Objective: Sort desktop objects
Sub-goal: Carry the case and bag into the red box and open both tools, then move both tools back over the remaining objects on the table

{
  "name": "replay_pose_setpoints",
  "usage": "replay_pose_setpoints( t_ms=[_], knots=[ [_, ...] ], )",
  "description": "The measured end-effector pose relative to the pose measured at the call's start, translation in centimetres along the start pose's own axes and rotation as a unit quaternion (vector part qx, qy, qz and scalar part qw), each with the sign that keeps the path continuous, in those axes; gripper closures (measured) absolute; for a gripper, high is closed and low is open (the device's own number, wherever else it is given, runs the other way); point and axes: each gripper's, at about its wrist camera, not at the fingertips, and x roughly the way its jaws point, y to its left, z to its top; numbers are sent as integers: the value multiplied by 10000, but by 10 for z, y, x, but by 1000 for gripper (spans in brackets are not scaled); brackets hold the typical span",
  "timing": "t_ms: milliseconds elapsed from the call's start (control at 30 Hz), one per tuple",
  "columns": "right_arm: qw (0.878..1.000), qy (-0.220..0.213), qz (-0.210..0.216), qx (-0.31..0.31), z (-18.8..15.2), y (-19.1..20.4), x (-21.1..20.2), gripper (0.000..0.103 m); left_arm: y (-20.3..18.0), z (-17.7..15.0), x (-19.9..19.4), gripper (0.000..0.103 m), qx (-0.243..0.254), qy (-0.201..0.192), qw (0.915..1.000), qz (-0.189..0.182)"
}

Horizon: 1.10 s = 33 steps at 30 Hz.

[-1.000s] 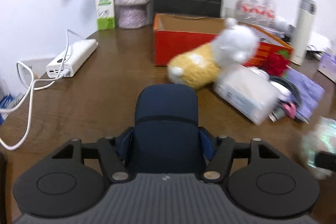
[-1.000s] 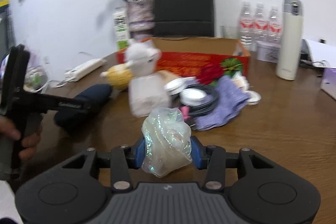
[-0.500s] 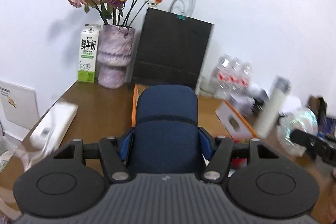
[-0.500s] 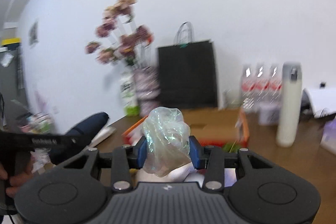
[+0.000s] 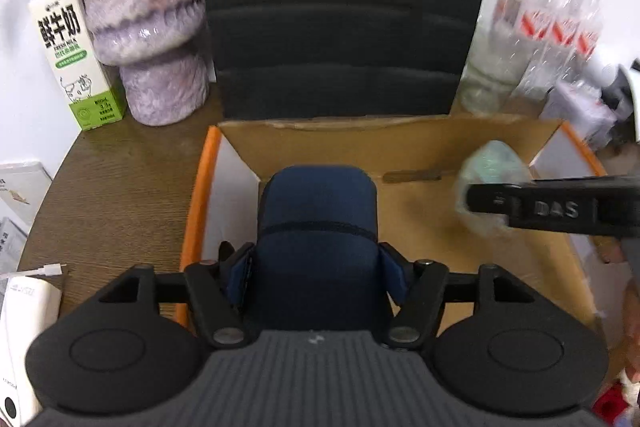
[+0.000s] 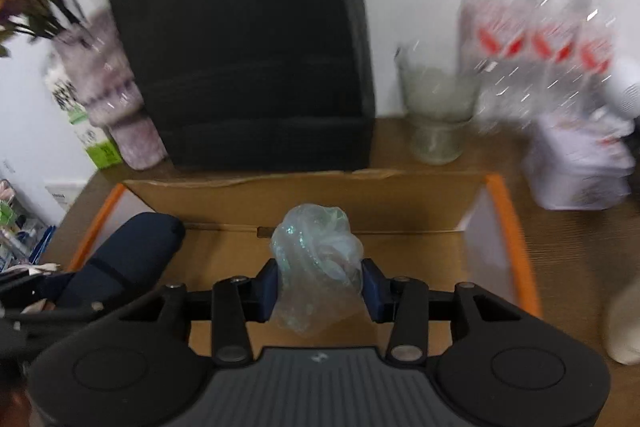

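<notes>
1. Right now your left gripper [image 5: 318, 277] is clenched on a dark navy fabric case with rounded corners [image 5: 318, 227]; it fills the centre of the left wrist view, and its far end sits over the left part of the open cardboard box with orange edges [image 5: 200, 195].
2. Your right gripper [image 6: 318, 285] is clamped on a crumpled, iridescent clear plastic bag [image 6: 316, 259], seen in the middle of the right wrist view against the box's brown interior.
3. From the left wrist view, that bag shows blurred at centre right, with the black bar of the right gripper crossing in front of it.
4. From the right wrist view, the navy case enters at lower left, pointing up and to the right over the box's left side.
5. Behind the box, at the top centre of both views, stands a black paper bag [image 5: 344, 11].
6. At upper left of the left wrist view you have a mottled purple ceramic vase [image 5: 148, 23] beside a white and green milk carton [image 5: 74, 55].
7. At upper right stand clear plastic water bottles with red labels [image 5: 552, 27]; they are blurred.
8. A white power bank [image 5: 24, 331] lies at the lower left edge on the brown wooden table [image 5: 120, 187].
</notes>
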Motion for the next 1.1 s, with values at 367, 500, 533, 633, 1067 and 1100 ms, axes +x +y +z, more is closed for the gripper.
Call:
replay_pose_setpoints(
  t_ms=[367,500,533,633,1067,1100],
  knots=[
    [9974,-709,-79,-80,-40,9,-82,26,26,-39,-125,1,-485,-1488,9863,-517],
    [9916,-1165,-468,-315,-105,13,-146,15,17,-106,-177,0,-253,-2020,9770,-627],
    [9910,-1212,-466,-337,-123,14,-158,15,12,-128,-187,0,-101,-2060,9766,-603],
    [9883,-1429,-422,-314,-174,22,-182,15,2,-181,-209,0,120,-2130,9739,-771],
    [9834,-1486,-530,-901,-348,47,-213,13,11,-295,-183,0,-249,-1395,9887,-498],
    [9833,-1502,-524,-886,-353,48,-214,13,10,-300,-184,0,-217,-1417,9884,-507]
  ],
)
